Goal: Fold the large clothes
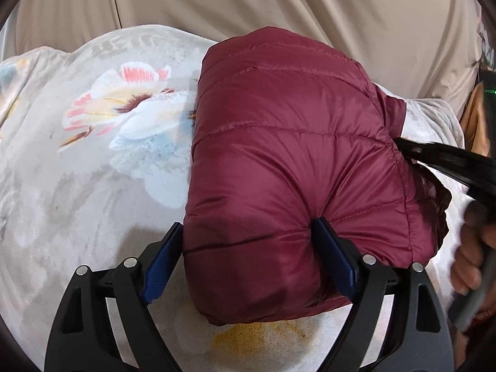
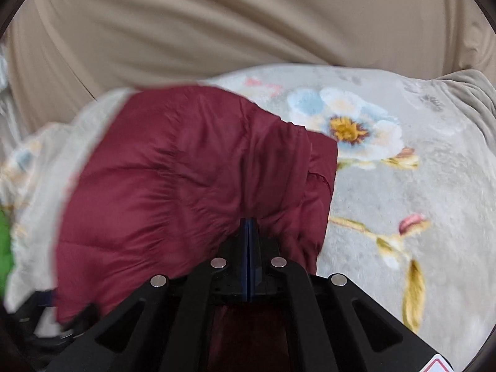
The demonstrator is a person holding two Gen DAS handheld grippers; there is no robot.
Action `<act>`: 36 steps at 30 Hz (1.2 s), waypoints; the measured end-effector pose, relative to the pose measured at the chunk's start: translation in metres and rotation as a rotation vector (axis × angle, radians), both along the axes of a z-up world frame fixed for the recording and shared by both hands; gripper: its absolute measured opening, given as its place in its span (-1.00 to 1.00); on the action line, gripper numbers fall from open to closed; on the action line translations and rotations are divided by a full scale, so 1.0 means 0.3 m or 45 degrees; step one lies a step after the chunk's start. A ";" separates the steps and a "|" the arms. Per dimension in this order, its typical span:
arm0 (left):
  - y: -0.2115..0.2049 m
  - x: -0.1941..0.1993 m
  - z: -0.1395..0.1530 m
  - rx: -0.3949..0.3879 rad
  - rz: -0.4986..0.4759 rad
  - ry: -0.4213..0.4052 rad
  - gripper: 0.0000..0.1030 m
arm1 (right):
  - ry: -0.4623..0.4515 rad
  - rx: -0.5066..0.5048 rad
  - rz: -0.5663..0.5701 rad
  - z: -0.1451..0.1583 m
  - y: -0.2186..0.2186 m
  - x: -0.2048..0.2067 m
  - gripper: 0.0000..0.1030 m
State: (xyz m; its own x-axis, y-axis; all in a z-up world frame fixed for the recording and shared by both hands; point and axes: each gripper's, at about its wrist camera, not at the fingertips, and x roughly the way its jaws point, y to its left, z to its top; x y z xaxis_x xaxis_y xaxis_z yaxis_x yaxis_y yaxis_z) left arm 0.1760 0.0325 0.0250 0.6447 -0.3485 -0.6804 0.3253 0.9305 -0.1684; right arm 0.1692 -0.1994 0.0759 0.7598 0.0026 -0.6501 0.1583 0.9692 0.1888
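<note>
A maroon quilted puffer jacket (image 1: 279, 161) lies folded into a thick bundle on a floral blanket (image 1: 77, 170). My left gripper (image 1: 248, 232) is open, its blue fingers (image 1: 331, 254) astride the near left corner of the bundle, one finger pressing into the fabric. In the right wrist view the jacket (image 2: 173, 186) is blurred. My right gripper (image 2: 249, 223) is shut on a fold of the jacket at its right edge. The right gripper's black fingers also show in the left wrist view (image 1: 440, 158), clamped on the jacket's right side.
A beige sheet or sofa back (image 1: 279, 3) rises behind the blanket. The person's hand (image 1: 474, 248) holds the right gripper's handle. A green object (image 2: 4, 248) sits at the far left. The blanket (image 2: 418, 186) extends right with flower prints.
</note>
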 end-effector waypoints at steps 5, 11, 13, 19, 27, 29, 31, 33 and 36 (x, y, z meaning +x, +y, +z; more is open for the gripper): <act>-0.005 -0.015 0.002 0.017 0.032 -0.039 0.74 | 0.040 0.025 -0.021 -0.060 -0.015 -0.139 -1.00; -0.011 -0.033 0.017 0.047 0.047 -0.069 0.78 | 0.088 0.032 -0.031 -0.095 -0.009 -0.145 -1.00; -0.010 -0.067 0.037 0.071 0.055 -0.090 0.76 | 0.039 0.036 -0.016 -0.037 0.005 -0.207 -0.98; -0.041 -0.216 0.078 0.127 0.042 -0.139 0.83 | 0.042 0.002 -0.012 -0.039 0.046 -0.428 -0.81; -0.137 -0.381 0.030 0.223 0.009 -0.168 0.85 | 0.108 -0.043 -0.087 -0.162 0.067 -0.552 -0.59; -0.144 -0.413 0.036 0.230 0.024 -0.211 0.85 | 0.095 -0.048 -0.063 -0.168 0.099 -0.574 -0.43; -0.150 -0.437 0.038 0.234 0.044 -0.232 0.85 | 0.080 -0.074 -0.033 -0.171 0.129 -0.584 -0.28; -0.151 -0.441 0.031 0.257 0.086 -0.221 0.85 | 0.068 -0.132 -0.028 -0.170 0.160 -0.594 -0.25; -0.145 -0.438 0.023 0.245 0.124 -0.192 0.85 | 0.062 -0.154 -0.026 -0.165 0.167 -0.581 -0.24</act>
